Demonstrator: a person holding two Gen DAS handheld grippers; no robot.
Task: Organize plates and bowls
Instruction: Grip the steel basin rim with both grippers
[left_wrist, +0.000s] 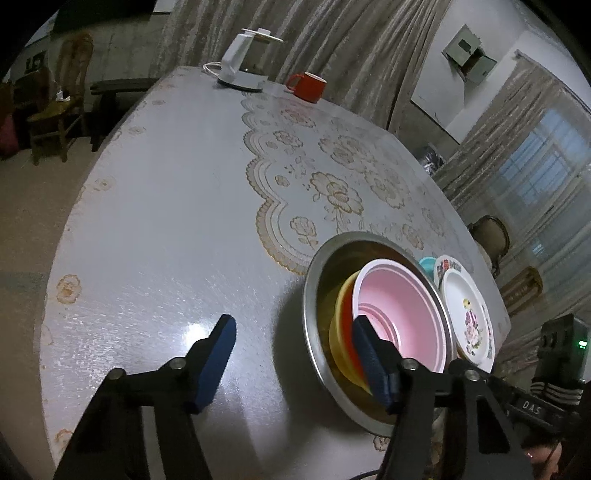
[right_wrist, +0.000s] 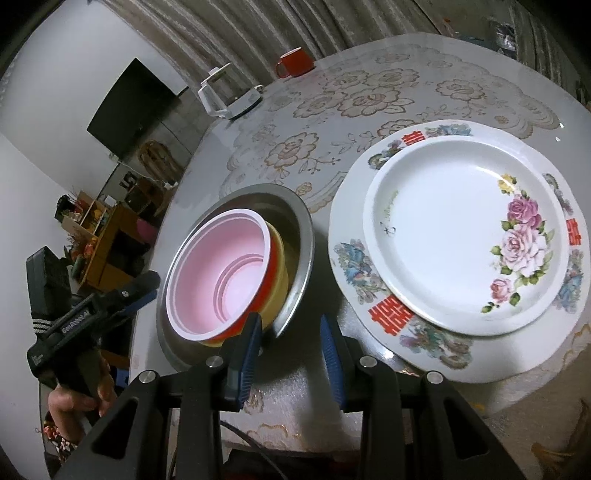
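Bowls nested in a metal basin (right_wrist: 295, 236), plates stacked beside it.
The pink bowl (right_wrist: 221, 273) sits tilted on red and, it seems, yellow bowls; the rose plate (right_wrist: 461, 236) tops a bigger plate (right_wrist: 354, 258). Left gripper (left_wrist: 291, 354) and right gripper (right_wrist: 290, 350) are unclenched, holding nothing.

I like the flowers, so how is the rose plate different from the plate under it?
The rose plate is smaller and round; the bottom plate is wider, with a wavier edge. The rose plate has pink roses on one side; the bottom plate has red characters and colourful patterns around its rim. Both are white and lie flat, stacked.
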